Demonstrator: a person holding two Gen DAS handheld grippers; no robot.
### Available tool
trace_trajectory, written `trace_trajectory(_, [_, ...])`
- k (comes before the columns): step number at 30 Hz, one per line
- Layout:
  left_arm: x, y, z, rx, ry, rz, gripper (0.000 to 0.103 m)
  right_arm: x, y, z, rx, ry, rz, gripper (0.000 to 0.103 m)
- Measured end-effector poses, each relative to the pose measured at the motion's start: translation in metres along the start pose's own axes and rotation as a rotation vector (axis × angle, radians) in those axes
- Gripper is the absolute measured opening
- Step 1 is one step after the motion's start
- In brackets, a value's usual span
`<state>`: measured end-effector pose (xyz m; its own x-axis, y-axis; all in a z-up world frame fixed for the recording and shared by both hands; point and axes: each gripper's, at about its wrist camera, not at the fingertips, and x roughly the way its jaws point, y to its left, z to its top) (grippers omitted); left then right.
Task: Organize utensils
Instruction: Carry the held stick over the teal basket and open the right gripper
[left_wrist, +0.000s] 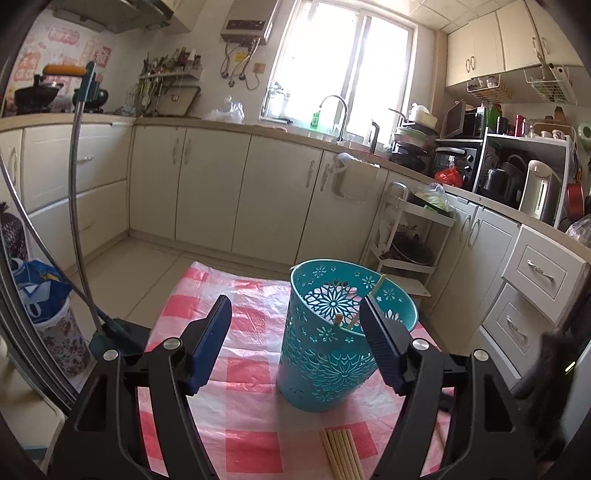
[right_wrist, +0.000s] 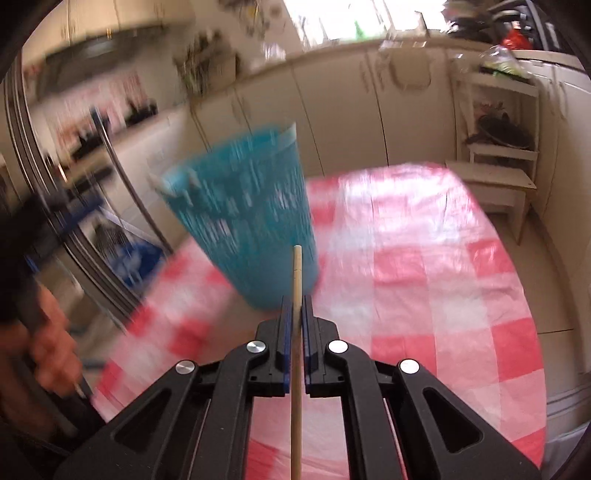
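1. Right claw (right_wrist: 296, 308) clamped on one pale wooden chopstick (right_wrist: 296, 280), stick running straight along the claw line, tip pointing at the teal perforated plastic holder cup (right_wrist: 255, 206); reads as lined up for dropping it in; right view is motion-blurred so details are soft
2. Left claw (left_wrist: 295, 332) wide apart, gripping nothing; its right finger sits in front of the cup rim, likely parked near to steady the cup if it tips
3. Cup stands upright on the red-and-white checked plastic-covered surface (left_wrist: 251, 417); inside, a couple of thin sticks lean on the wall, exact count unclear
4. Bundle of pale wooden chopsticks (left_wrist: 341, 454) lies flat on the surface just in front of the cup, apart from it, not yet sorted
5. Task looks partway done
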<state>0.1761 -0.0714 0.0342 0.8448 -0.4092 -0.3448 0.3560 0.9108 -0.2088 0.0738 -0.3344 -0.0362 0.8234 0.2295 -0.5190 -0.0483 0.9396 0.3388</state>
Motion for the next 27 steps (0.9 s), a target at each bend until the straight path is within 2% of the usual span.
trace_trajectory(6, [-0.012, -0.007, -0.002, -0.013, -0.058, 0.012, 0.069, -0.046, -0.008, 0.033, 0.201, -0.327, 0.250, 0.006])
trace_trajectory(9, [-0.015, -0.006, -0.002, -0.025, -0.079, 0.027, 0.069, -0.042, -0.014, 0.061, 0.305, -0.442, 0.339, 0.006])
trace_trajectory(12, [-0.018, -0.003, 0.000, -0.031, -0.095, 0.040, 0.069, -0.029, -0.022, 0.080, 0.396, -0.516, 0.382, 0.006])
trace_trajectory(15, [-0.018, 0.000, 0.002, -0.029, -0.101, 0.051, 0.069, -0.020, -0.029, 0.095, 0.447, -0.575, 0.397, 0.006])
trace_trajectory(19, [-0.015, 0.005, 0.005, -0.029, -0.103, 0.055, 0.069, -0.009, -0.033, 0.112, 0.450, -0.640, 0.365, 0.006])
trace_trajectory(27, [-0.006, 0.003, 0.015, -0.015, -0.119, 0.049, 0.069, 0.026, -0.042, 0.127, 0.449, -0.652, 0.280, 0.006])
